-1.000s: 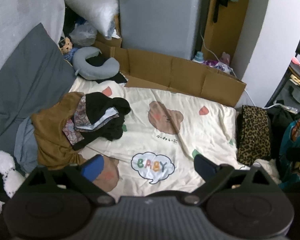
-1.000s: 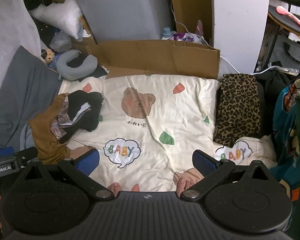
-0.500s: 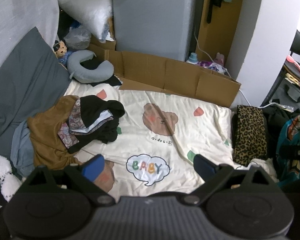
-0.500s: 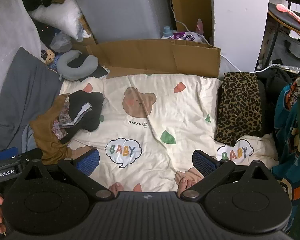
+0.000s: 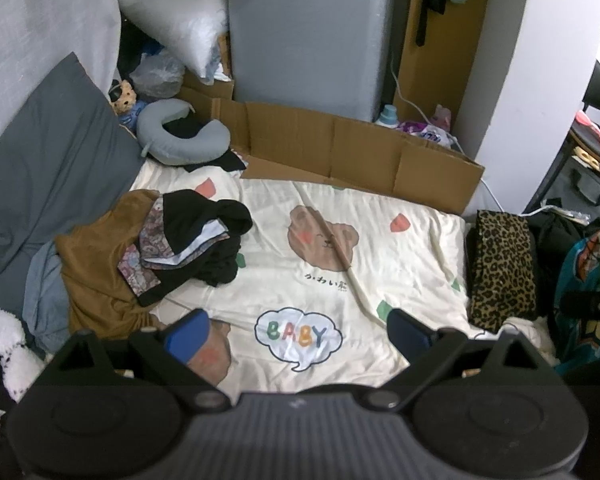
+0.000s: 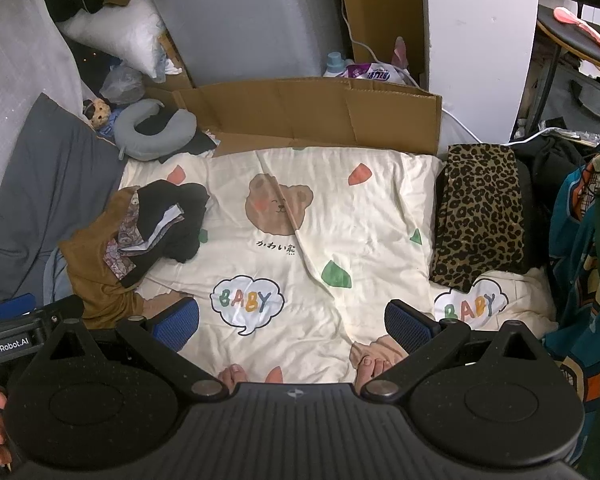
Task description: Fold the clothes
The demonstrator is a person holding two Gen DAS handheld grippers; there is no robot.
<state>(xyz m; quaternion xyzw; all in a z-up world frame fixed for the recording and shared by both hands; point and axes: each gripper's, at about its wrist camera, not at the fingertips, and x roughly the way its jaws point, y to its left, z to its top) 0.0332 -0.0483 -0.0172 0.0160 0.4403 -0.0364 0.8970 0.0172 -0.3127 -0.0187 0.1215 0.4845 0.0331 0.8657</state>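
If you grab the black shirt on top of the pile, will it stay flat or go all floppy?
Probably floppy: the black garment already lies crumpled and draped over the brown garment. It likely weighs little, being thin cloth. Lifting it may drag the patterned cloth tucked beneath.

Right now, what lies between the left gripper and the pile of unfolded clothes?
Nothing loose: in the left wrist view, only bare cream blanket separates the open left gripper from the clothes pile, which begins just beyond its left finger.

Ahead I see: cream bear-print quilt [image 5: 380, 248] on the bed, cardboard panel [image 5: 340, 152] (creased), grey appliance [image 5: 312, 32], white wall [image 5: 512, 80], grey pillow [image 5: 44, 160] left.
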